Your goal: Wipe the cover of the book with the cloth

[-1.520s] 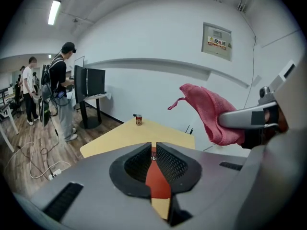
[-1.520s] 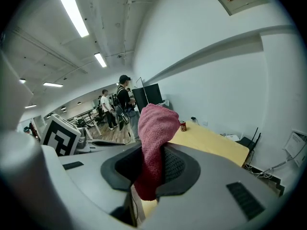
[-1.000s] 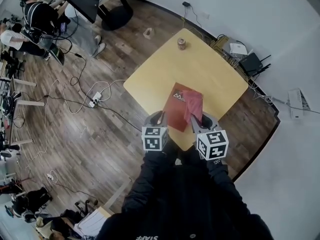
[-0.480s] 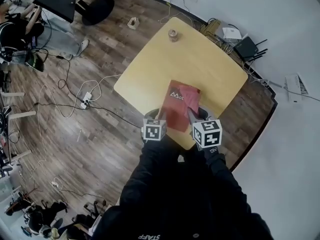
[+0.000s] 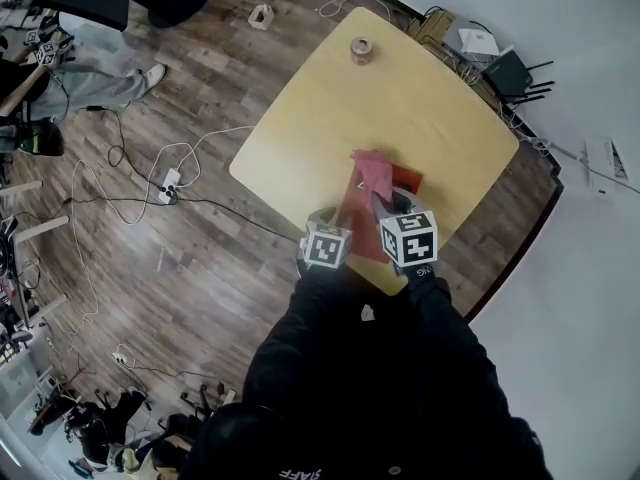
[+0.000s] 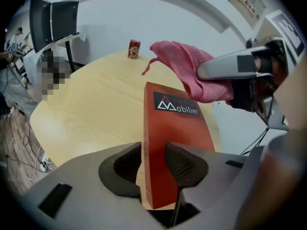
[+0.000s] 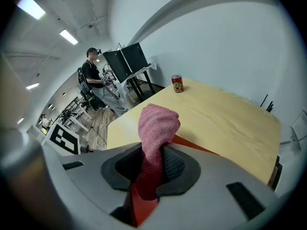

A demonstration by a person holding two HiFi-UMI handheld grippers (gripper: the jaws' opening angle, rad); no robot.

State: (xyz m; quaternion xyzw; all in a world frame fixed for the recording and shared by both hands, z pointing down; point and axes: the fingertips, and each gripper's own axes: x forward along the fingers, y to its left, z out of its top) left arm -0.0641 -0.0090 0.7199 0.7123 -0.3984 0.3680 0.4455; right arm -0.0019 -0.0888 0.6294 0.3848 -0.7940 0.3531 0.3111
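Observation:
A thin red book printed "Mobilier" stands nearly on edge over the yellow table. Its lower end sits between the jaws of my left gripper, which are opening. A sliver of table shows between the left pad and the book, and the cover leans on the right pad. In the head view the book rises at the table's near edge between my left gripper and my right gripper. My right gripper is shut on a pink cloth. The cloth hangs over the book's top.
A red drinks can stands near the table's far corner. Cables and a power strip lie on the wooden floor to the left. A router and boxes sit on the floor beyond the table. A person works at monitors in the background.
The book lay flat on the table before; now it is tipped up on edge between the two grippers. The cloth has moved up toward the book's far end.

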